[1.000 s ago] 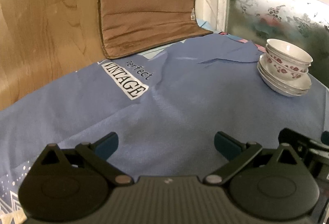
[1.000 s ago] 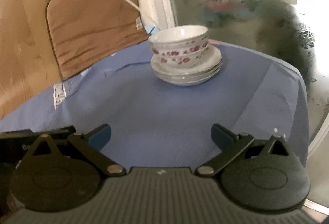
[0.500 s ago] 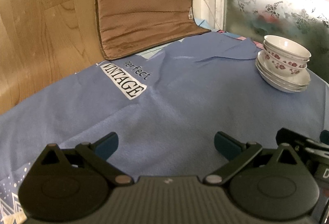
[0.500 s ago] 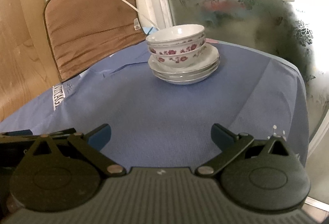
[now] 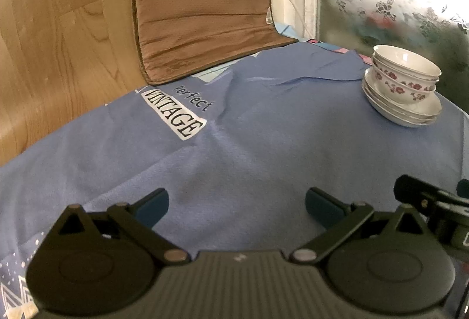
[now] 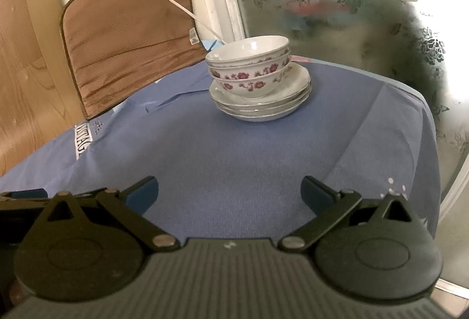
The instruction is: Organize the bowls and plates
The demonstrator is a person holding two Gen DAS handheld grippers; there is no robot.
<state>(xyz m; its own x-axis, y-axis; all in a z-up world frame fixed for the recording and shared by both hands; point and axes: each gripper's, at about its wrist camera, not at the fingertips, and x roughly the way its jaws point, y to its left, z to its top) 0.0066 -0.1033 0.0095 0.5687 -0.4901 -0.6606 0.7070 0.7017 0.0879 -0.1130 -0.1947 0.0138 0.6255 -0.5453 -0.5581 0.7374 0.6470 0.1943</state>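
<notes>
Right wrist view shows the bowls [image 6: 249, 69] nested on the plates [image 6: 261, 105] at the worktop's [image 6: 234, 160] far side. Both right tongs [image 6: 230, 193] and left tongs [image 5: 236, 203] gape empty. Any lift should probably pinch the top bowl's rim squarely, rising straight.

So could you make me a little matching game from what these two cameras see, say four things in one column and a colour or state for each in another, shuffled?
Things:
1. cushion
2. bowls
3. cloth
4. right gripper

Descriptions:
A. blue, with a "VINTAGE" label printed on it
B. white with red flowers, stacked on plates
C. open and holding nothing
D. brown, propped upright at the back of the table

Pairs: 1-D, 2-B, 3-A, 4-C
</notes>
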